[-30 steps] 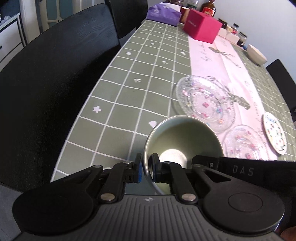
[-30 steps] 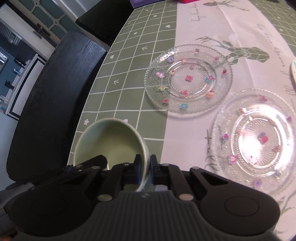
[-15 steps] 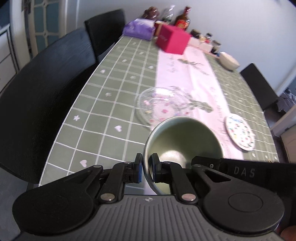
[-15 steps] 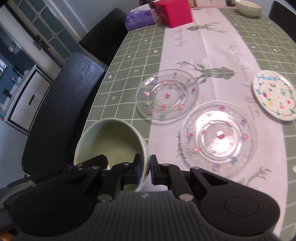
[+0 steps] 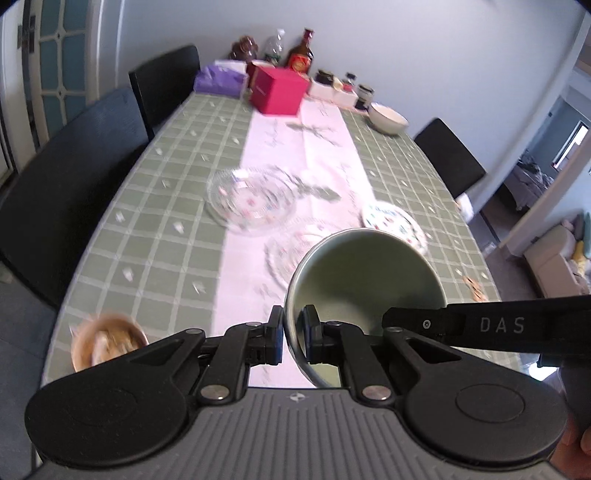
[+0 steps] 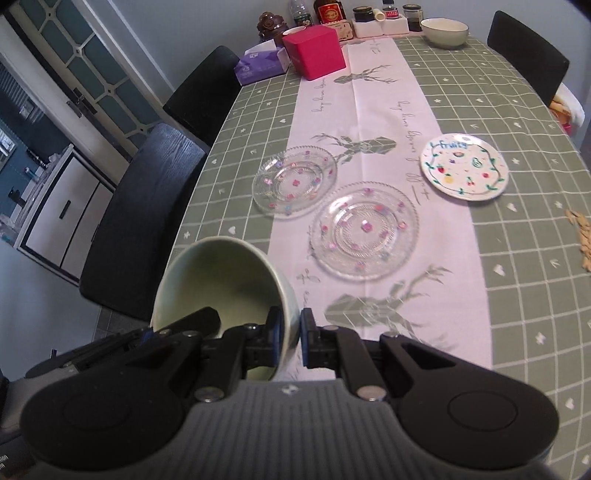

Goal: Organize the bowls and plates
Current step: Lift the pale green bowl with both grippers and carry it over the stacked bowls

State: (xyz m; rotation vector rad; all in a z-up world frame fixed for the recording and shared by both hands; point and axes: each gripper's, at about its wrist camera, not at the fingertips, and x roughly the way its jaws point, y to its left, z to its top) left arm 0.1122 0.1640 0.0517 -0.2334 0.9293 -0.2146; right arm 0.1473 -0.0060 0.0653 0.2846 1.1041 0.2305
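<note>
A pale green bowl (image 5: 364,277) hangs tilted above the near end of the table, held from both sides. My left gripper (image 5: 293,332) is shut on its left rim. My right gripper (image 6: 291,336) is shut on the opposite rim of the same green bowl (image 6: 221,280). On the runner lie two clear glass plates with coloured dots (image 6: 294,181) (image 6: 365,229). A white plate with painted fruit (image 6: 464,167) sits to their right. A second pale bowl (image 6: 444,32) stands at the far end.
A red box (image 6: 314,51), a purple tissue pack (image 6: 260,65), bottles and jars crowd the far end. Black chairs (image 6: 144,218) line the left side, another (image 6: 528,55) the far right. A small brown dish (image 5: 107,341) sits at the near left corner. Crumbs (image 6: 583,240) lie right.
Both grippers have risen and pulled back with the green bowl between them. The table now looks smaller, and the far end and the white plate have come into view.
</note>
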